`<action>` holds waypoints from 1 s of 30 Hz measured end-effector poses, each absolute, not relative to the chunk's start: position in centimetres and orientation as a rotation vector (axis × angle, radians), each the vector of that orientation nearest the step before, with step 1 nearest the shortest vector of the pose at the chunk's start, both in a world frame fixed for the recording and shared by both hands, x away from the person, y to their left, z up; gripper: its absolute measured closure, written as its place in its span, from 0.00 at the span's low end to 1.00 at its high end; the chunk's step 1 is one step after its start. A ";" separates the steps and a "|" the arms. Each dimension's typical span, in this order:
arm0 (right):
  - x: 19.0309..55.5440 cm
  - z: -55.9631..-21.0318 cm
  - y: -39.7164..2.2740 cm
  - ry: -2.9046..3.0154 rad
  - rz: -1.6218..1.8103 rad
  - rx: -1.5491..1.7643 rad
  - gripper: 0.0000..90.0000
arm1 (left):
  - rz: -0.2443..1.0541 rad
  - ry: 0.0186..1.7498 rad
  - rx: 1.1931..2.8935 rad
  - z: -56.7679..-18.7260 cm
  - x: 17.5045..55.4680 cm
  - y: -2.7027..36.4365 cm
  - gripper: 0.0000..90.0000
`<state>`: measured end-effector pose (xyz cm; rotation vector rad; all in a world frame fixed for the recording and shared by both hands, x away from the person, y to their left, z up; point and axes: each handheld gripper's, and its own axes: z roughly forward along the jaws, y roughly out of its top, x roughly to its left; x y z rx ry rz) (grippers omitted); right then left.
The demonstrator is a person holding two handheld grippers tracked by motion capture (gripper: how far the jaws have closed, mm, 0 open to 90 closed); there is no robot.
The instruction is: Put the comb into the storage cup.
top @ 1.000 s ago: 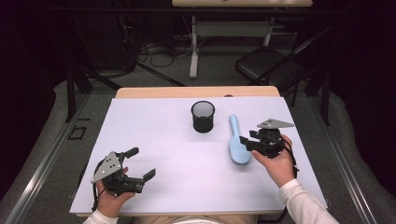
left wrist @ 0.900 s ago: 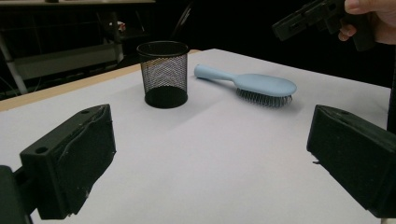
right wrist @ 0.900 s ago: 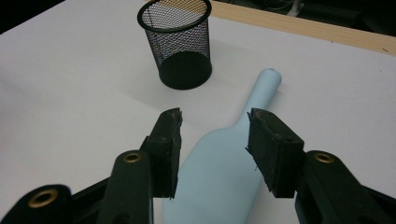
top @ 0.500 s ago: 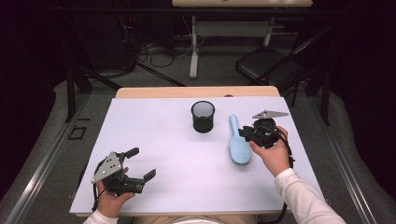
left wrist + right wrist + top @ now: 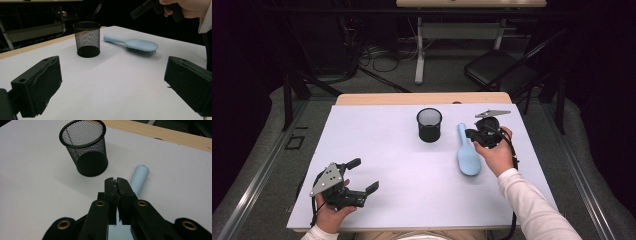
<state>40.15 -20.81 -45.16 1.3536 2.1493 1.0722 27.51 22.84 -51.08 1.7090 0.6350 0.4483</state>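
Closing just now, the right gripper (image 5: 116,181) has its jaws pressed together with nothing between them, hovering above the handle of the light blue hairbrush (image 5: 467,152). Brush lies bristles down on the white table (image 5: 387,150), just right of the black mesh cup (image 5: 429,124), handle pointing away from the person. Left gripper (image 5: 363,175) sits well apart from the cup, near the table's front edge, jaws spread wide and empty.
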 end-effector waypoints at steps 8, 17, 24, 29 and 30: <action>41.7 -45.2 -20.3 2.130 1.063 1.395 1.00 | 0.446 0.631 1.708 -51.1 27.5 22.8 0.01; 43.5 -45.3 -19.9 2.124 1.012 1.419 1.00 | 0.443 0.629 1.709 -51.1 27.5 22.9 0.01; 44.8 -45.8 -19.9 2.084 0.991 1.444 1.00 | 0.443 0.629 1.710 -51.1 27.5 22.9 0.01; 45.5 -46.4 -20.0 2.070 0.976 1.466 1.00 | 0.443 0.630 1.710 -51.1 27.6 22.9 0.01; 45.7 -46.4 -20.0 2.069 0.974 1.472 1.00 | 0.443 0.631 1.709 -51.1 27.6 22.9 0.01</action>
